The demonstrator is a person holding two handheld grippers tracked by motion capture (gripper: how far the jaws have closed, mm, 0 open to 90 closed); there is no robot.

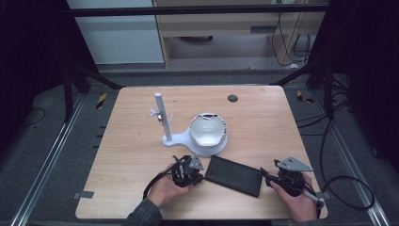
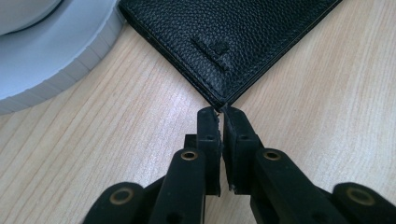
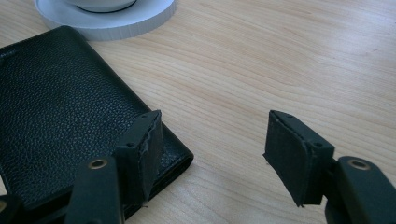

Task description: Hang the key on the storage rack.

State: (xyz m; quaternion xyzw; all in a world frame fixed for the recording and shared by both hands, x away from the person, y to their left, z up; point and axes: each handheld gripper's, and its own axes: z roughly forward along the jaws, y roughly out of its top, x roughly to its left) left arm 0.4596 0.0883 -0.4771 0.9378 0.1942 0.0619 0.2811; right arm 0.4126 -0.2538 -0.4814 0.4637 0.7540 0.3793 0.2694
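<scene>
Both grippers sit at the table's (image 1: 141, 141) near edge: left gripper (image 2: 221, 112) pinches the black wallet's (image 1: 234, 175) left corner, right gripper (image 3: 212, 144) gapes at its right end.

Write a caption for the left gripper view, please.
Left gripper, jaws shut, at a corner of the black wallet on the wooden table.

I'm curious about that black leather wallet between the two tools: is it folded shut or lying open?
Folded shut. The wallet lies flat on the table, and the right gripper view shows its stacked layers meeting at a rounded, closed corner, with nothing of its inside on show.
</scene>
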